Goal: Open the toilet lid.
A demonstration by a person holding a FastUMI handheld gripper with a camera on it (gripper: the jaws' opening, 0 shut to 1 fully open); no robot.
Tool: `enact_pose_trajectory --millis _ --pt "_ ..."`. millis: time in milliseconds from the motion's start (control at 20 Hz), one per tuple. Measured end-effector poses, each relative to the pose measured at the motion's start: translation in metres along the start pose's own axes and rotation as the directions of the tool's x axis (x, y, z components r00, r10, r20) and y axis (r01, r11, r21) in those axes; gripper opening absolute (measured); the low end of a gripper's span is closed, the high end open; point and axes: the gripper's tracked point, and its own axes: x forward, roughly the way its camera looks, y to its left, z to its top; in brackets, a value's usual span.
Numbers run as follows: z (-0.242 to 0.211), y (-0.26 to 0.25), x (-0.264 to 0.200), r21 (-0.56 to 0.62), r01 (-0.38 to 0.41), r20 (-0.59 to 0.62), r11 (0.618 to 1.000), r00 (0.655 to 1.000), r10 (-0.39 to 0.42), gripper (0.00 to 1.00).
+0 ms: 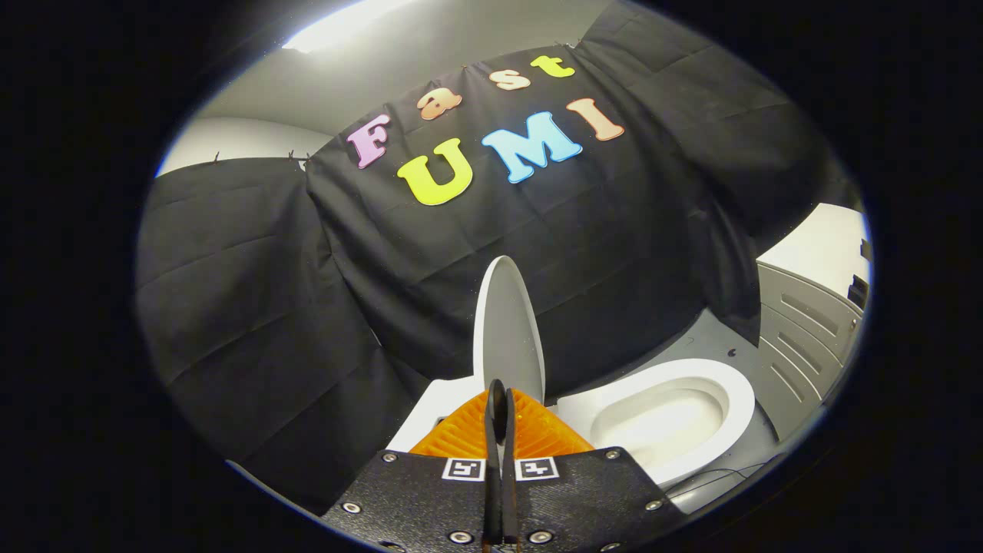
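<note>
Toilet lid (507, 322) upright vs black cloth wall (307, 292), hand-held gripper (499, 399) fingers together.

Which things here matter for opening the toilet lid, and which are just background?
Part of the job:
toilet lid, raised upright
toilet seat, uncovered
tool, fingers closed together just before the lid

Just background:
black cloth wall
grey panel beyond the toilet

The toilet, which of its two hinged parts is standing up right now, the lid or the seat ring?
The lid is standing, raised upright just ahead of the shut gripper. The seat ring lies flat on the bowl beyond it.
</note>
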Motion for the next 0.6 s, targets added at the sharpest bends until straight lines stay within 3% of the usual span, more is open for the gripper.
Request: enact_pose_trajectory --millis 600 --pt "-0.022 0.072 0.015 -0.054 -0.101 -0.008 0.993 0.995 0.1 0.0"
